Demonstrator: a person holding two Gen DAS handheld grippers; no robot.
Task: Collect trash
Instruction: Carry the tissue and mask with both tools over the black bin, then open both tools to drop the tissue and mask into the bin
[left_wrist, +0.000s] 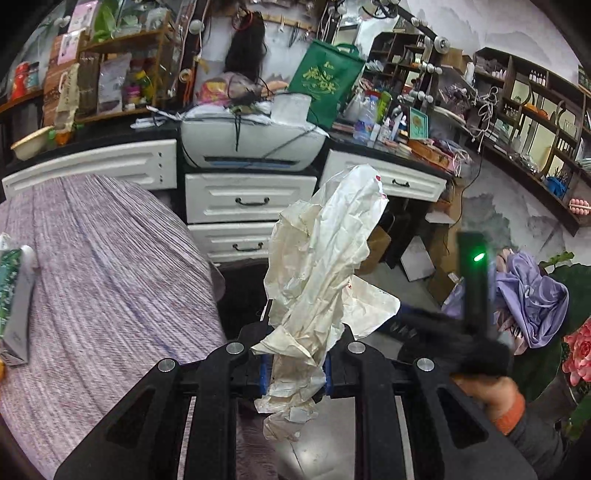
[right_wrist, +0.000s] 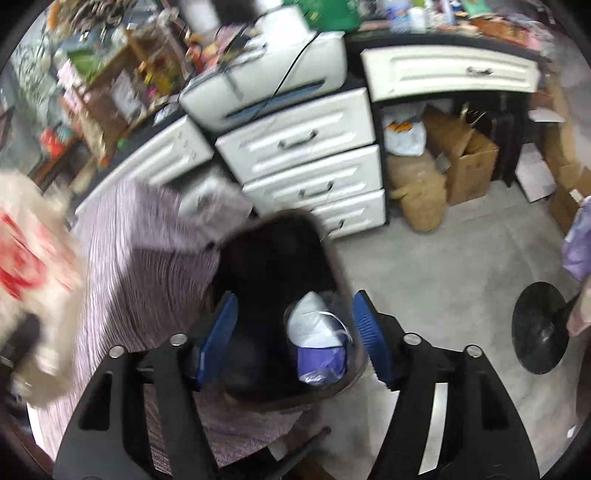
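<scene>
Left wrist view: the left gripper (left_wrist: 295, 373) is clamped on a crumpled white wrapper (left_wrist: 325, 266) that stands up between its pads. Beside it lies a striped purple cloth (left_wrist: 110, 277), with white drawers (left_wrist: 251, 201) beyond. The right gripper (right_wrist: 293, 338) has its jaws apart over a black bin (right_wrist: 277, 295) holding white and purple trash (right_wrist: 319, 339).

My left gripper (left_wrist: 293, 373) has black angular linkage arms with triangular cut-outs, round silver screws at the joints and blue ribbed pads (left_wrist: 263, 373). My right gripper (right_wrist: 293, 332) is built alike, its blue pads (right_wrist: 218, 334) wider apart. Right of the left gripper, my hand (left_wrist: 484, 397) shows an orange cuff (left_wrist: 511, 415) over a dark grey sleeve (left_wrist: 535, 443).
</scene>
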